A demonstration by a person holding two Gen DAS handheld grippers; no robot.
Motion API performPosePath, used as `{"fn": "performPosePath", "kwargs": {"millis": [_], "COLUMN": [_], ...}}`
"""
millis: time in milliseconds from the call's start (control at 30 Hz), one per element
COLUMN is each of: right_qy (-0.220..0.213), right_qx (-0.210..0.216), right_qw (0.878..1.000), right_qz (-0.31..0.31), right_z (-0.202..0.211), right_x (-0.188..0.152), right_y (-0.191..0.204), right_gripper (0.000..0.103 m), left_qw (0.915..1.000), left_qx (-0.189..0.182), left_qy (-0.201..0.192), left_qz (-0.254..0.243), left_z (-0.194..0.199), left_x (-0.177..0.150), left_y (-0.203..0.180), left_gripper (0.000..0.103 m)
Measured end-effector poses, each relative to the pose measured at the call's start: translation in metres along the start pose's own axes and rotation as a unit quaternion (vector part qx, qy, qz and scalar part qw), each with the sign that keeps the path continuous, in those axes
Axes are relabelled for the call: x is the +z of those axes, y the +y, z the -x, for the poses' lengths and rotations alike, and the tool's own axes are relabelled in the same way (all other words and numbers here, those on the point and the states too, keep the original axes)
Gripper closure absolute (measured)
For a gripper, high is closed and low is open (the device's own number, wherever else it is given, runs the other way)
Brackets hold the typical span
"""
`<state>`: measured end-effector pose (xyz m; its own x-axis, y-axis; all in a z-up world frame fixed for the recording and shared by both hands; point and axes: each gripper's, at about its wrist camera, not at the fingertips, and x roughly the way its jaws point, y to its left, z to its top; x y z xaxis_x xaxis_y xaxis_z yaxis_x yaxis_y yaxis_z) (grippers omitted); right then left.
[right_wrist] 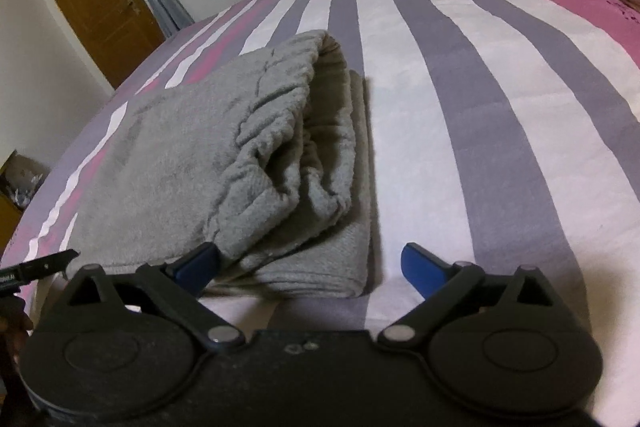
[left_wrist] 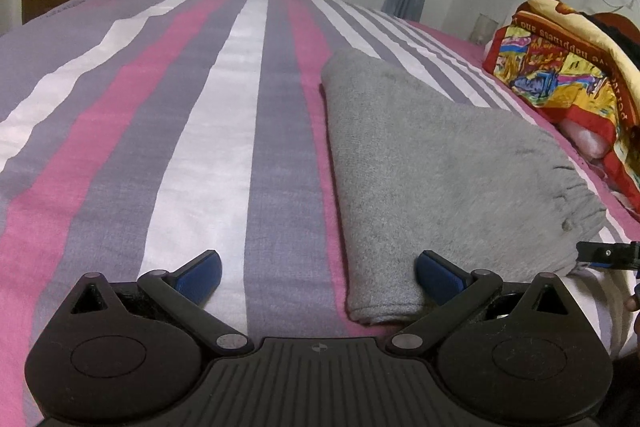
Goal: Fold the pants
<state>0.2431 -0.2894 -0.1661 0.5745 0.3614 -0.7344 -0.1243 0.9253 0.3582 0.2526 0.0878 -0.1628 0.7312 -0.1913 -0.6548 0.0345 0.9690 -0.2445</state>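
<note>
**Grey fleece pants folded, both grippers released**

Grey fleece pants lie in a compact stacked bundle on the striped bedsheet. In the right wrist view several layers sit one on another, with the gathered elastic waistband on top. By my read the folding is done or nearly so; at most a squaring-up of the edges is left.

Left gripper: jaws spread wide, nothing between the pads. The bundle's near corner lies just ahead of its right finger, and the rest runs forward and to the right.

Right gripper: jaws spread wide and not gripping. The bundle sits ahead and to the left, its near edge by the left finger; contact cannot be told.

Writing: the colourful quilt, far right of the left gripper, carries upside-down lettering that seems to read "happiness and". The other words are too small. No brand is visible on the pants.
</note>
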Motion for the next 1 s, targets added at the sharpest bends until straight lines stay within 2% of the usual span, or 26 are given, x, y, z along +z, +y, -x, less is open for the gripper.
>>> {"fn": "performPosePath", "kwargs": {"millis": [100,233,367,500,633,733,767,800,867,1000], "right_qy": [0.008,0.013,0.002,-0.008,-0.02,-0.037,-0.041,-0.042,-0.049,-0.063], "right_qx": [0.008,-0.013,-0.007,0.012,0.057,0.064,0.061,0.059,0.052,0.075], "right_qw": [1.0,0.998,0.998,0.999,0.998,0.997,0.997,0.997,0.997,0.993], "right_qz": [0.013,0.058,0.057,0.035,-0.025,-0.036,-0.034,-0.028,-0.021,-0.064], "right_z": [-0.003,-0.006,-0.003,0.007,0.022,0.034,0.038,0.039,0.038,0.022], "right_x": [-0.001,-0.007,-0.01,-0.01,-0.007,-0.005,-0.004,-0.002,0.007,0.037], "right_y": [-0.001,0.011,0.01,0.006,-0.01,-0.014,-0.014,-0.013,-0.014,-0.023], "right_gripper": [0.001,0.001,0.001,0.0,0.002,0.01,0.016,0.02,0.02,0.02], "left_qw": [1.0,1.0,0.9999,0.9996,0.9995,0.9997,0.9995,0.9993,0.9994,0.9994], "left_qx": [0.0,-0.003,-0.008,-0.016,-0.017,-0.02,-0.024,-0.026,-0.024,-0.035], "left_qy": [-0.001,-0.001,0.01,0.024,0.027,-0.004,-0.012,-0.013,-0.006,0.007], "left_qz": [0.0,0.005,0.002,-0.003,-0.005,-0.012,-0.017,-0.021,-0.025,-0.002], "left_z": [0.0,0.0,-0.001,-0.003,-0.002,0.009,0.009,0.007,-0.006,-0.038], "left_x": [-0.001,-0.002,0.002,0.008,0.012,0.018,0.021,0.027,0.039,0.055], "left_y": [0.0,0.001,0.003,0.007,0.007,0.005,0.004,0.003,0.002,0.004], "left_gripper": [0.0,0.0,0.0,0.0,0.0,0.0,0.0,0.0,0.0,0.0]}}
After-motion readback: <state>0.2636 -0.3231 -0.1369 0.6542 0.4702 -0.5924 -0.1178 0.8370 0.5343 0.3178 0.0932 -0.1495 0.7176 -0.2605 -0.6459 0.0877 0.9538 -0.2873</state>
